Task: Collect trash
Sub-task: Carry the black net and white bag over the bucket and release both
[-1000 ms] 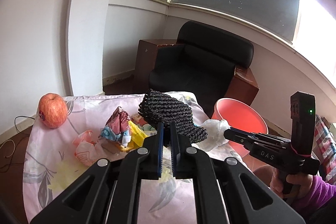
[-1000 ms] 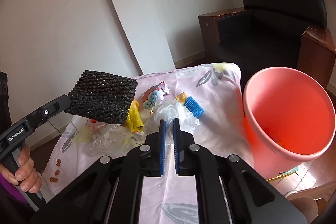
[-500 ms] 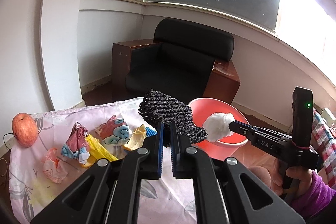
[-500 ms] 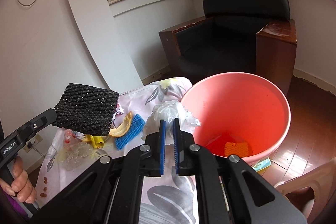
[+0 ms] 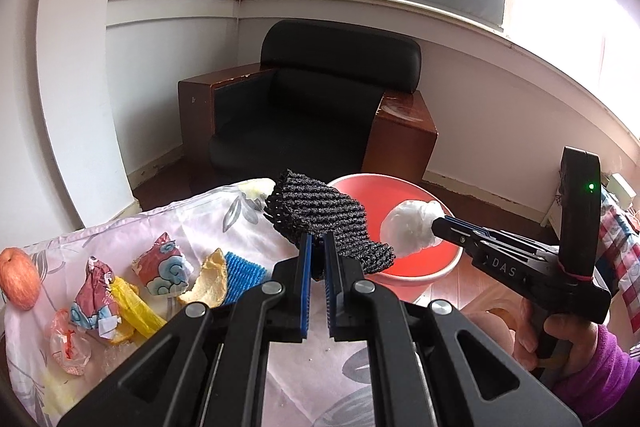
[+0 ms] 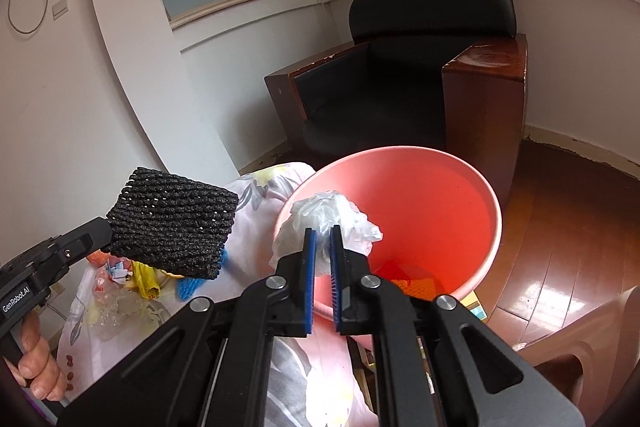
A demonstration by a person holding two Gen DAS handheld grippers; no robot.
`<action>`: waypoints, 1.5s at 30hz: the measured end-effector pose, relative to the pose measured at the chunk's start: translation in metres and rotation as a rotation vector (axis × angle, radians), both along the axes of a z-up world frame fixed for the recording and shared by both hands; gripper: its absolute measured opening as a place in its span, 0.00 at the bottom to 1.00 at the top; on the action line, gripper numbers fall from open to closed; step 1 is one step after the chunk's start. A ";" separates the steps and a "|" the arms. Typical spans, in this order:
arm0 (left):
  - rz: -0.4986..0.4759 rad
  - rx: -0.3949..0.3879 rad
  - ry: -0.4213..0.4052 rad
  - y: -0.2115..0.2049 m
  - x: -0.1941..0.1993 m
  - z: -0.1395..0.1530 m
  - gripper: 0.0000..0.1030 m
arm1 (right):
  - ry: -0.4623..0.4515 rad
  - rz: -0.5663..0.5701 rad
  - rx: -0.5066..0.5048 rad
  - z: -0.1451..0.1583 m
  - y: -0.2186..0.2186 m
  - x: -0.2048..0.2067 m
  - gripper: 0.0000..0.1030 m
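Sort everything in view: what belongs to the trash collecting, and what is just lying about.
Job:
- black foam net, in left gripper
- white plastic bag, in right gripper
- pink bin
- wrappers, peel, blue net

Lying about:
- apple
- armchair

Black net (image 5: 320, 215); white bag (image 6: 326, 223); pink bucket (image 6: 440, 195).

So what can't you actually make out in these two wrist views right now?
- Bottom of the pink bucket: right wrist view shows only orange scraps; the white plastic bag and the right gripper cover the rest.
- Trash on the floral cloth: the black foam net hides part of it.
- Apple: cut off by the left wrist view's edge.
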State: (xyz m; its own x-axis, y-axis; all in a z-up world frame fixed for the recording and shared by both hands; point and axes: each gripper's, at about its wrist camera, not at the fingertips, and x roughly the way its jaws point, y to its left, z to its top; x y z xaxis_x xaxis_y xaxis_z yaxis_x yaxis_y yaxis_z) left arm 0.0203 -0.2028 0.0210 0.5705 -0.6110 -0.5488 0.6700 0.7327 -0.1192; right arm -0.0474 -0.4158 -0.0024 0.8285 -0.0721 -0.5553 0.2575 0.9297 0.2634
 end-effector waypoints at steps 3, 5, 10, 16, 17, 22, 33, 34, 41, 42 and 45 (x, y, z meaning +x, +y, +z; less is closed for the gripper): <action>-0.016 0.021 0.003 -0.012 0.002 -0.004 0.05 | 0.002 -0.017 -0.005 -0.003 -0.007 -0.001 0.07; -0.027 0.034 0.002 -0.021 0.003 -0.007 0.05 | 0.006 -0.029 -0.011 -0.005 -0.012 0.000 0.07; -0.053 0.062 0.001 -0.040 0.007 -0.013 0.05 | 0.013 -0.050 -0.017 -0.011 -0.020 0.001 0.07; -0.084 0.100 0.010 -0.062 0.011 -0.026 0.05 | 0.028 -0.075 -0.037 -0.015 -0.027 0.002 0.07; -0.088 0.107 0.011 -0.066 0.012 -0.028 0.05 | 0.030 -0.079 -0.038 -0.016 -0.029 0.002 0.07; -0.110 0.132 0.018 -0.084 0.017 -0.038 0.05 | 0.047 -0.091 -0.033 -0.022 -0.036 0.004 0.07; -0.120 0.162 0.045 -0.102 0.023 -0.049 0.06 | 0.064 -0.112 -0.013 -0.029 -0.044 0.005 0.07; -0.120 0.164 0.045 -0.103 0.023 -0.049 0.06 | 0.065 -0.116 -0.011 -0.029 -0.045 0.005 0.07; -0.110 0.159 0.034 -0.102 0.021 -0.047 0.13 | 0.068 -0.131 0.022 -0.031 -0.051 0.006 0.12; -0.107 0.157 0.033 -0.101 0.020 -0.046 0.18 | 0.068 -0.132 0.025 -0.031 -0.051 0.006 0.15; -0.089 0.149 0.022 -0.097 0.018 -0.043 0.33 | 0.060 -0.129 0.035 -0.031 -0.053 0.006 0.25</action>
